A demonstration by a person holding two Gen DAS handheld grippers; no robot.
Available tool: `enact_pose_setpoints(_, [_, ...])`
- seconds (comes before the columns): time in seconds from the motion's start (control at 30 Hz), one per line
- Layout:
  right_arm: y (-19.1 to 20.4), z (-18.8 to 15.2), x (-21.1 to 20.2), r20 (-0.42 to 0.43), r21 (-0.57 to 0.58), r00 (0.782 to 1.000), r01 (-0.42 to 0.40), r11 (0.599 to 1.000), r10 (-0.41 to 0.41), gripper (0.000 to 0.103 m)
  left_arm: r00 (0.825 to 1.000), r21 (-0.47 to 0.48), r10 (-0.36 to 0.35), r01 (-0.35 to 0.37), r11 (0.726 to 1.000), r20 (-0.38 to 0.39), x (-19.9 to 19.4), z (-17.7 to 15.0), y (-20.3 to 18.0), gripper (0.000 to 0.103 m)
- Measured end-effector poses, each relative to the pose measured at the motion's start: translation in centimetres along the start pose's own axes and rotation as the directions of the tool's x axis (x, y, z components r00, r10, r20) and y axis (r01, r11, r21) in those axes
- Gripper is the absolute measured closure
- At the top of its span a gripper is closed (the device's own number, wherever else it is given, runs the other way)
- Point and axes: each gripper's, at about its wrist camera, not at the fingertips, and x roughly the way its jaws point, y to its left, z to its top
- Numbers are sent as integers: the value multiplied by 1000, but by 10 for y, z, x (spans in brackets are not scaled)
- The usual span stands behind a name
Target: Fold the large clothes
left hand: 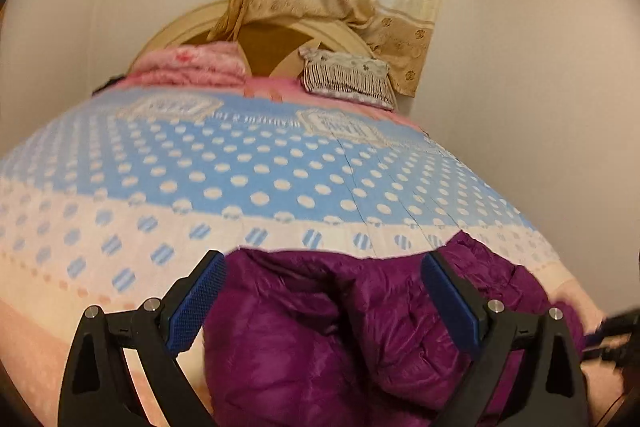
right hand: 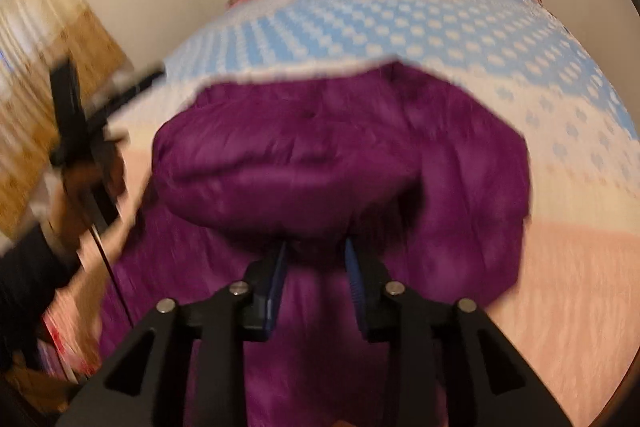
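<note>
Blue polka-dot bedspread [left hand: 256, 167] covers a bed; near its foot lies a puffy purple jacket [left hand: 320, 327]. Left gripper [left hand: 324, 291] gapes wide above it, empty. Right gripper [right hand: 316, 267] stands half open over blurred folds.

Bed [left hand: 60, 327] — dotted blanket [left hand: 240, 167], purple jacket [left hand: 320, 327], pillow [left hand: 348, 77].

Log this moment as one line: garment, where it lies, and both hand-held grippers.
garment: purple puffy jacket, bunched | on: dotted bedspread | left hand-held gripper: open, over jacket | right hand-held gripper: part open, nothing pinched
</note>
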Motion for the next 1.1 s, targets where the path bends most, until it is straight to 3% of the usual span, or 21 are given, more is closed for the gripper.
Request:
enact_pose_setpoints(0.07, [-7,-11,-10,25,20,1000,10,1000,-11,47,1000,-9,-1,0,1000,-29,-3,-7,-7,5])
enact_pose_setpoints(0.17, [-23,-9,-17,70,104,996,54,993,-61,47,998,25,36,-35,999,-59,-3,-18,-29,5])
enact_pose_setpoints(0.27, [-25,4,-20,132,165,989,38,986,-60,48,992,42,48,-43,998,-115,4,-34,-44,5])
enact_pose_setpoints(0.7, [22,54,-2,221,76,969,100,992,-114,48,980,82,56,-41,996,-190,4,-63,-67,5])
enact_pose_setpoints(1.1, [46,50,23,204,5,967,154,988,-151,48,978,108,49,-28,994,-201,0,-72,-85,5])
